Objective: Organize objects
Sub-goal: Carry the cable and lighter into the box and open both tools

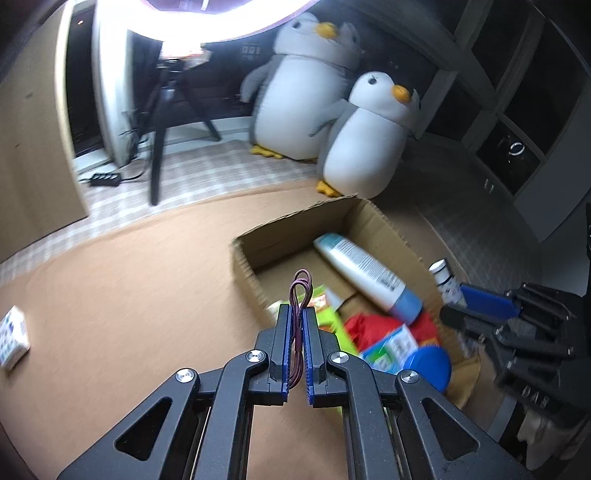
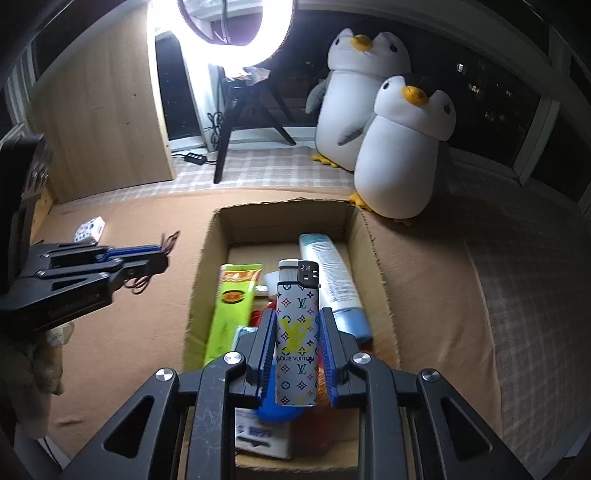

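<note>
Left hand-held gripper (image 1: pixel 296 314) clamped nearly closed on a loop of thin maroon hair ties (image 1: pixel 301 286); loop end pokes out past the fingertips, rest runs back between the pads. In the right wrist view, strands dangle loose from the left hand-held gripper (image 2: pixel 162 254), over the tan surface just left of the cardboard box (image 2: pixel 201 266). Likely light, limp, stretchy; could slip or snag on pad ridges, so best pinched mid-bundle as now.

Right hand-held gripper (image 2: pixel 297 317) closed on a patterned lighter (image 2: pixel 297 332), held upright, cap end forward, pads gripping the flat sides around mid-body. Rigid, light, smooth casing; probably slippery if the grip eases. Hangs directly above the box interior.

Box already holds a white tube with blue cap (image 2: pixel 332 280), a green packet (image 2: pixel 231 306), a blue lid (image 1: pixel 428 365), red item, small carton. Small white patterned box (image 2: pixel 89 229) lies on the surface well left of the cardboard box, apart from both grippers. Small white bottle (image 1: pixel 445 280) stands just outside the box's right wall.

Two penguin plushes (image 2: pixel 402 147) behind the box; ring light on tripod (image 2: pixel 236 22) further back.

Judged step: both items being carried to the box; lighter ready to drop, hair ties need to go a bit further right.
</note>
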`<state>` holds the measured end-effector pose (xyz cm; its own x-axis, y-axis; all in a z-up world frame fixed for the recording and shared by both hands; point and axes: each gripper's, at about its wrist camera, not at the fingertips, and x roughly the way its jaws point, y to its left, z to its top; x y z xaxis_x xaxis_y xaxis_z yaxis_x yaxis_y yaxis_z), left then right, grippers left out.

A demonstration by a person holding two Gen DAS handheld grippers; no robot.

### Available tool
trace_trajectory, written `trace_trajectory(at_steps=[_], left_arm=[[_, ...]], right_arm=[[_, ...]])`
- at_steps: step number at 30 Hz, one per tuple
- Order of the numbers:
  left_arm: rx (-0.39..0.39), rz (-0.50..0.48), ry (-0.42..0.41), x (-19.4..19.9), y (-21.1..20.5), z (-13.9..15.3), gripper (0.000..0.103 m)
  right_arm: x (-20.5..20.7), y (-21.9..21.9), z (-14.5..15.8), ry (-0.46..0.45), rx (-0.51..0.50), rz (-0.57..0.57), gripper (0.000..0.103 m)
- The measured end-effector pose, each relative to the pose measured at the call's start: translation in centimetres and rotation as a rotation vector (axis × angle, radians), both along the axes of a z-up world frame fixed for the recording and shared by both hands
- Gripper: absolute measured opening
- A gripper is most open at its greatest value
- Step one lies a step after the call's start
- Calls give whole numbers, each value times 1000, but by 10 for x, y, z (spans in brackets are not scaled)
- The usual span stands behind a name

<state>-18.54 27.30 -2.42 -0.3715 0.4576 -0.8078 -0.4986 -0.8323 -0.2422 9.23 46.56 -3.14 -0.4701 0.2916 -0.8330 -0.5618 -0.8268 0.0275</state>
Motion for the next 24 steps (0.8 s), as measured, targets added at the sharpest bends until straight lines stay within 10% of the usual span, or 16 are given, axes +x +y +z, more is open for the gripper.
trace_trajectory(at_steps=[12, 16, 18, 24], left_arm=[[-35, -24, -19, -29, 58, -25, 6], [-45, -19, -28, -34, 62, -29, 70], [-45, -9, -17, -35, 61, -28, 74], [-65, 0, 0, -33, 58, -25, 74]], right_arm=[[2, 29, -17, -9, -41, 4, 21], [8, 34, -15, 15, -53, -11, 35], [10, 34, -14, 23, -46, -15, 51], [14, 34, -13, 24, -47, -27, 51]])
